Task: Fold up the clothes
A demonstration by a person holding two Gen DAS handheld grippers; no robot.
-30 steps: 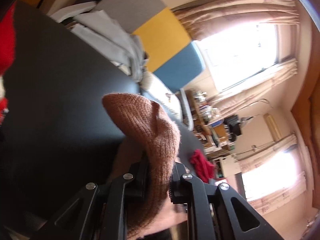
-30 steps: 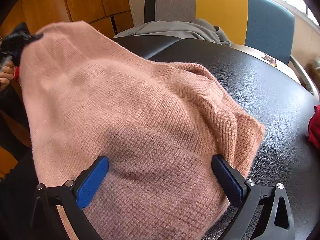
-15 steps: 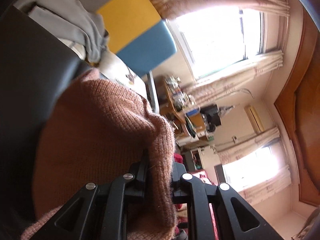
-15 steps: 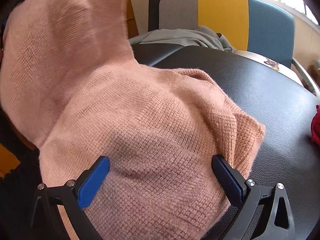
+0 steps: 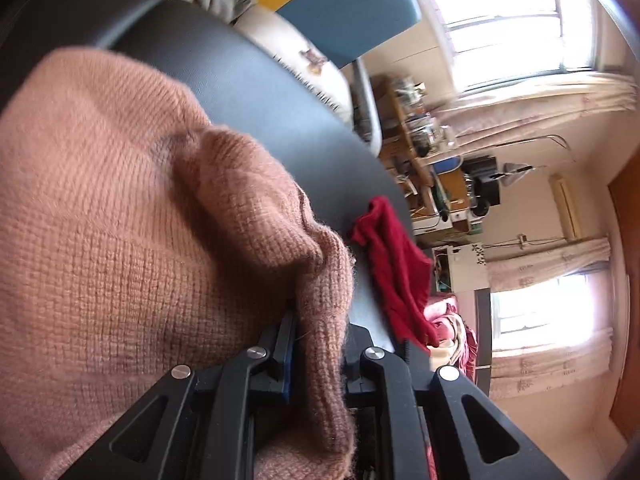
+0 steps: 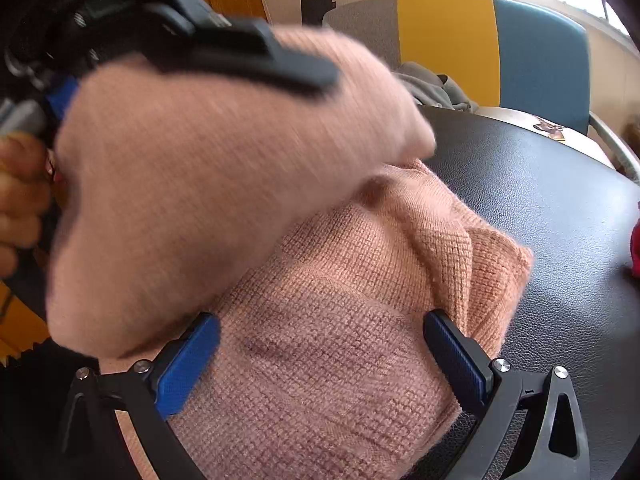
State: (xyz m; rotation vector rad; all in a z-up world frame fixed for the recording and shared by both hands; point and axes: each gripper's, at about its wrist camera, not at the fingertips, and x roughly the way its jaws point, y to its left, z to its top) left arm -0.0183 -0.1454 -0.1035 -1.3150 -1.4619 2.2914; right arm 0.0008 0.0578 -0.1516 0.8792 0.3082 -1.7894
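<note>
A pink knitted sweater (image 6: 352, 320) lies bunched on the black leather surface (image 6: 560, 220). My left gripper (image 5: 318, 324) is shut on a fold of the sweater (image 5: 120, 220) and carries that fold over the lower layers. In the right wrist view the left gripper's black finger (image 6: 256, 52) shows at top left above the lifted, blurred fold (image 6: 200, 184), and a hand (image 6: 20, 196) holds it. My right gripper (image 6: 320, 344) stands wide open, its blue pads (image 6: 188, 364) resting on either side of the sweater's lower part.
A red garment (image 5: 392, 256) lies at the black surface's edge, right of the sweater. A grey garment (image 6: 436, 88) is draped by a grey, yellow and blue chair (image 6: 480, 40) behind. Wooden cupboards stand at the back left; cluttered shelves and bright windows lie beyond.
The left gripper has swung the held fold up from the left and over toward the right, across the sweater. The right gripper has stayed open in place on the lower part.
</note>
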